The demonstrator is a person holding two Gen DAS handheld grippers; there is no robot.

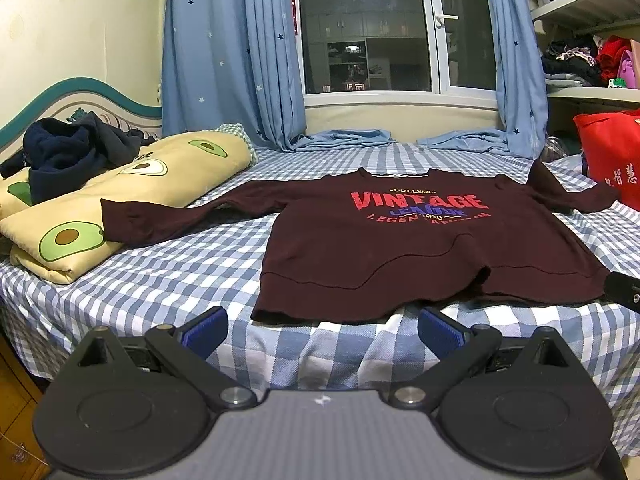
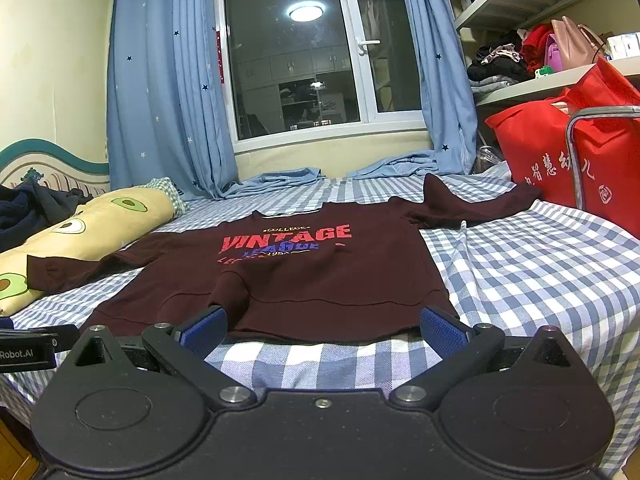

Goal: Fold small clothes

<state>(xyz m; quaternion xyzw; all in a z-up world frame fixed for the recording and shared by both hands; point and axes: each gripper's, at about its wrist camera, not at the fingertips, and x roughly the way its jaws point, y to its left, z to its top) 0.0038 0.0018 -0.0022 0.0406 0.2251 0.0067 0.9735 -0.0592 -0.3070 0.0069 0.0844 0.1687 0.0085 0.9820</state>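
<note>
Sweatshirt point(image 1: 400, 248) flat on bed point(image 1: 168, 280); left gripper point(image 1: 322, 330), right gripper point(image 2: 323, 330) jaws wide apart, empty

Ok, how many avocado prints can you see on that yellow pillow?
4 in the left view: far end, middle, left edge beside the dark clothes, near end. More may be hidden underneath.

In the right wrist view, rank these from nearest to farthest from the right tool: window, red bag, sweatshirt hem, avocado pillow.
From the right tool, which is open:
1. Sweatshirt hem, just ahead between the open fingers.
2. Avocado pillow, left, alongside the sweatshirt.
3. Red bag, right, by the bed's far corner; close to the pillow's far end.
4. Window, behind the bed, centre.
</note>
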